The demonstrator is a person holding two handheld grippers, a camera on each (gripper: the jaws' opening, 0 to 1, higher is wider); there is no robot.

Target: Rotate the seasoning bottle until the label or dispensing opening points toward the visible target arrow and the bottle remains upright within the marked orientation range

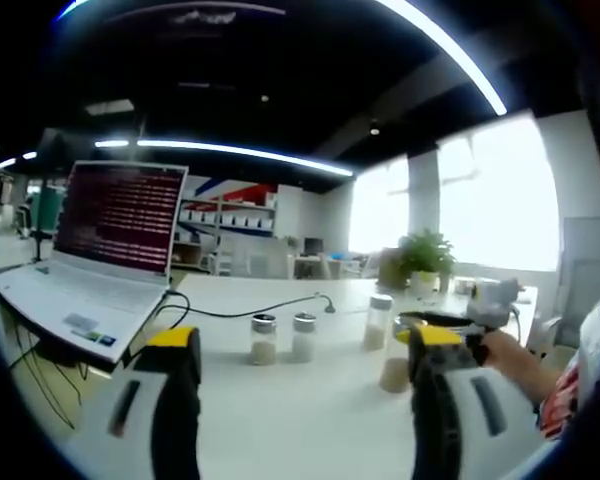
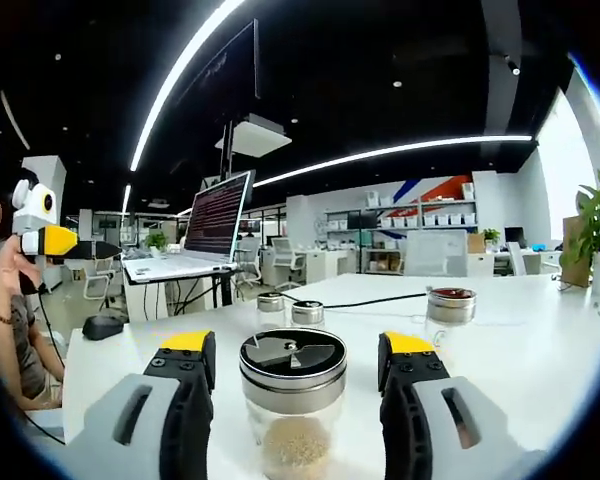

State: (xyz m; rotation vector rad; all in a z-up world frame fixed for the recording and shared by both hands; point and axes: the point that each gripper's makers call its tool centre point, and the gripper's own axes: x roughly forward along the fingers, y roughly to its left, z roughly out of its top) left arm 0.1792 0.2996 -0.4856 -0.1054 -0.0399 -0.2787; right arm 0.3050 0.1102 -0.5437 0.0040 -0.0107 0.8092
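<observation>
Four clear glass seasoning bottles with metal lids stand on the white table beside the open white laptop, one of them, the nearest seasoning bottle, upright between the wide-open right gripper jaws untouched, while the left gripper gapes empty.

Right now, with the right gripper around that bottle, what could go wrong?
The right gripper is open around the nearest bottle; an off-centre close might tip it instead of turning it. No target arrow is visible on the table, so the turn could stop misaligned. Three other bottles stand behind, possibly within a swing.
</observation>
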